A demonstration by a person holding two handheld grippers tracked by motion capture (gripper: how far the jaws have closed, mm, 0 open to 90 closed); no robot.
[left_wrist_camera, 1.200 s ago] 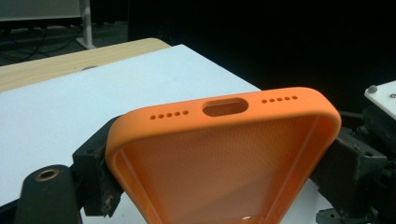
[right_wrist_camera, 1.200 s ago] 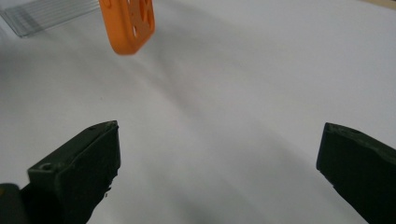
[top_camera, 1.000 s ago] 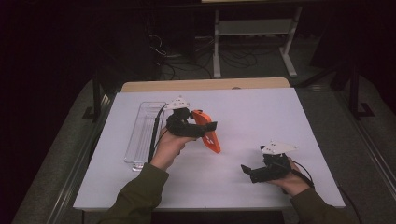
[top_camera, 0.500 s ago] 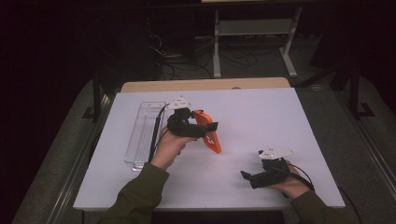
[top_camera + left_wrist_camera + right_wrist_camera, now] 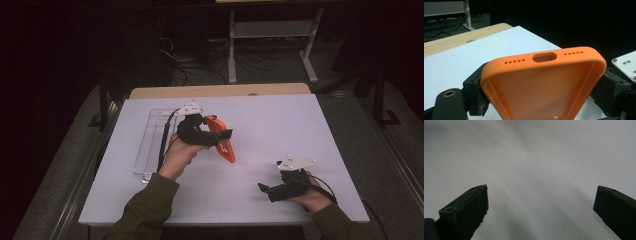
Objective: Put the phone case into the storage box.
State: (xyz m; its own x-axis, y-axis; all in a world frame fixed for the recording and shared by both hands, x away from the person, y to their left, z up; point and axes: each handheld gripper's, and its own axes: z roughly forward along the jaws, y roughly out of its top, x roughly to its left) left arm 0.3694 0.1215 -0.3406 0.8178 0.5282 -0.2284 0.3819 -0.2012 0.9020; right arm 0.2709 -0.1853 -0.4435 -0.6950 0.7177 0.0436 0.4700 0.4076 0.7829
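While the orange phone case (image 5: 544, 82) bears no readable brand or writing, its end edge shows a slot flanked by rows of small holes. It hangs above the white table (image 5: 280, 135), pinched in the left gripper (image 5: 220, 136). Beside it lies a clear tray (image 5: 150, 145). The right gripper (image 5: 541, 202) rests nearer the person, jaws spread, nothing between them.

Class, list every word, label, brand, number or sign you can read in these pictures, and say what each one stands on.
None: there is no readable text in any view.
The orange phone case held in the left gripper bears only holes and a slot, no lettering.
The clear tray, the white table top and the right gripper carry no print that can be made out.
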